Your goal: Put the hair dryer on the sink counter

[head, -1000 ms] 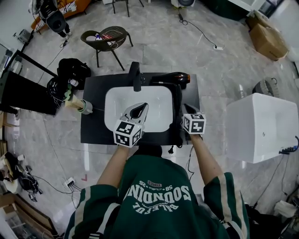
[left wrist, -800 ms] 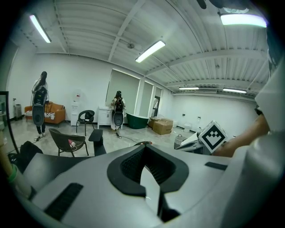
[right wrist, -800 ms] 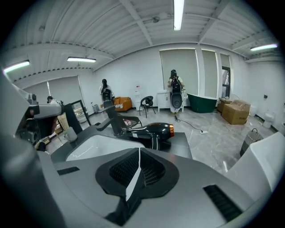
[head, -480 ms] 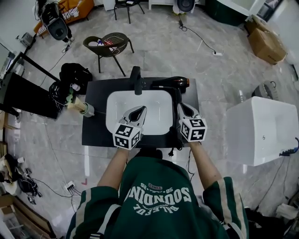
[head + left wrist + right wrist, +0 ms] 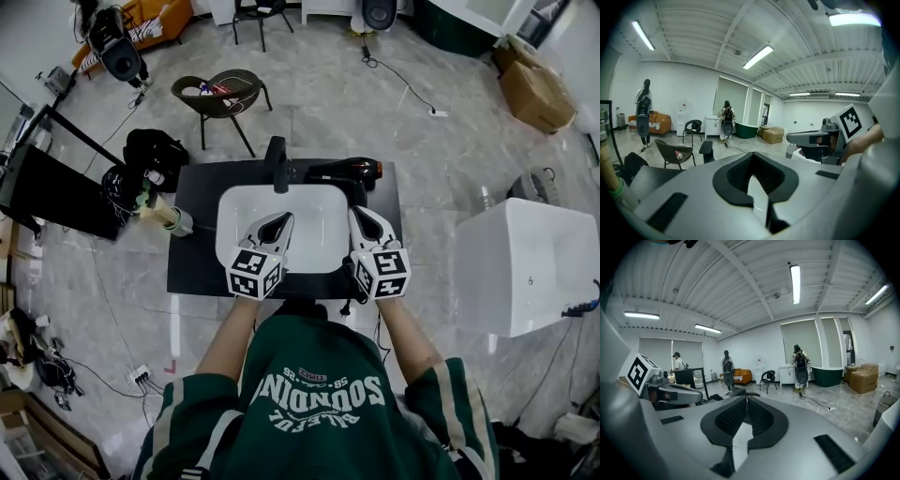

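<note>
A: Locate dryer (image 5: 342, 171).
B: Lying flat on counter (image 5: 192, 267), back strip, 1 o'clock of basin (image 5: 309, 216). Just beside faucet (image 5: 277, 161), at its 3 o'clock. Orange-ringed end toward 3 o'clock. Free of both grippers.
A: Cord (image 5: 358, 202)?
B: Running from dryer toward 6 o'clock down counter's right strip, close beside right gripper (image 5: 360, 216). Plug (image 5: 345, 302) at front edge.
A: Left gripper (image 5: 279, 221)?
B: Jaws pressed together, nothing between. Hovering over basin's 6 o'clock half, pointing to 12. Apart from dryer.
A: Right one?
B: Same: jaws closed tight, empty. Over basin's 4 o'clock rim, pointing to 12, short of dryer.
A: Anything else worth tagging?
B: Chair (image 5: 220, 89) on floor past counter, 11 o'clock.
</note>
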{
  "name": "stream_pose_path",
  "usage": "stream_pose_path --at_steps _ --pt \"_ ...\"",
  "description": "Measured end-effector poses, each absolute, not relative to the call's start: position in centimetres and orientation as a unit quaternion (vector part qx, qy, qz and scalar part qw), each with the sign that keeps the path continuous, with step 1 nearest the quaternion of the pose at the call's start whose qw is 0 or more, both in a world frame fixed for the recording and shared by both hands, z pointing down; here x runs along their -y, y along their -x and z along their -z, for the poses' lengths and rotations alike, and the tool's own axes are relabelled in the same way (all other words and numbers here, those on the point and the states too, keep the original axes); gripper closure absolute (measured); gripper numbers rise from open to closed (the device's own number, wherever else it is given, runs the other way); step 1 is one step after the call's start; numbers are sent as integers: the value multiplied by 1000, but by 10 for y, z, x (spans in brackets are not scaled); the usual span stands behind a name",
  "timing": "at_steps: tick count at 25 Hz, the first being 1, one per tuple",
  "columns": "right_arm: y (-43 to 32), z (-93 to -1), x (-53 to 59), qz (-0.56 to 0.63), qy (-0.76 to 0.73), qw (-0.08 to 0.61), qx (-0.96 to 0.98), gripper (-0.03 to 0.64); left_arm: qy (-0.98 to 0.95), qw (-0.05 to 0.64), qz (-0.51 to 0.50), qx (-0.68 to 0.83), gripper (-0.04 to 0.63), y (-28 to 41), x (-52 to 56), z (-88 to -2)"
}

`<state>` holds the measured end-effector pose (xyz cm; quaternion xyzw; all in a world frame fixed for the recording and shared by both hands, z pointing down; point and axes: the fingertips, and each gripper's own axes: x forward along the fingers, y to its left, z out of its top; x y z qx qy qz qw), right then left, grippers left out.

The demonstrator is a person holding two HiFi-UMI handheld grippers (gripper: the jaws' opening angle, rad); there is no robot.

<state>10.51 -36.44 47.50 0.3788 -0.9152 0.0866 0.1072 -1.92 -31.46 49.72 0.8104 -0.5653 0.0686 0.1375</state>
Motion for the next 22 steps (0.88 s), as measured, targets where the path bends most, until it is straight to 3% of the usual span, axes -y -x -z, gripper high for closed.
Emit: stream_pose_path --at_steps 22 --pt "-89 -488 351 -93 -363 125 919 569 -808 141 -63 568 584 25 311 -500"
